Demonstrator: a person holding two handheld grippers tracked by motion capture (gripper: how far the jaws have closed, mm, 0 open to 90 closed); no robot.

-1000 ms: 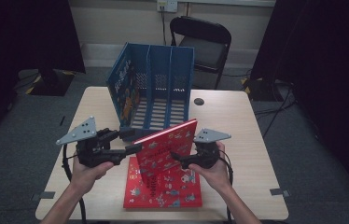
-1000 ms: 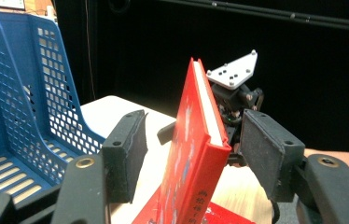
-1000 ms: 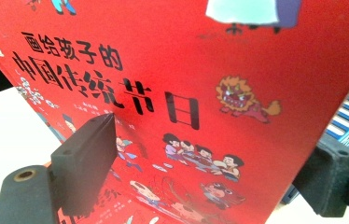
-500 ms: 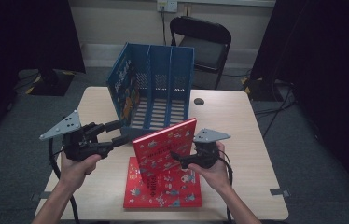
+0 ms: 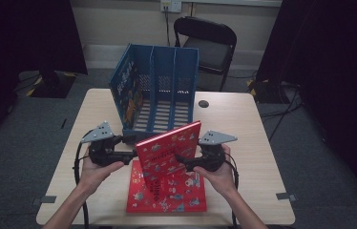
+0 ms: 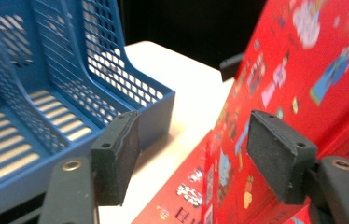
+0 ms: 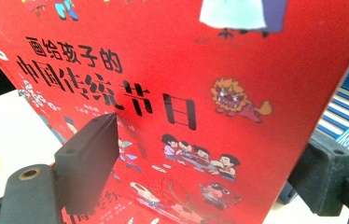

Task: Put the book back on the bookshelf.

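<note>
A red picture book (image 5: 167,148) stands tilted above the table, my right gripper (image 5: 182,160) shut on its right edge. In the right gripper view the cover (image 7: 186,70) sits between the two pads. A second red book (image 5: 167,198) lies flat on the table beneath it. My left gripper (image 5: 130,154) is at the raised book's left edge, pointing right. Its jaws have just been opening. In the left gripper view they (image 6: 196,154) stand apart, the cover (image 6: 303,70) behind the right-hand pad and nothing pressed.
A blue three-slot file rack (image 5: 160,90) stands at the back middle of the table (image 5: 243,129), close behind the books. A small dark round spot (image 5: 203,103) lies to its right. A black folding chair (image 5: 210,43) is beyond the far edge.
My left gripper drew back to the left and upward, then came down and right again to the raised book's edge. The right gripper and its book stayed put.
</note>
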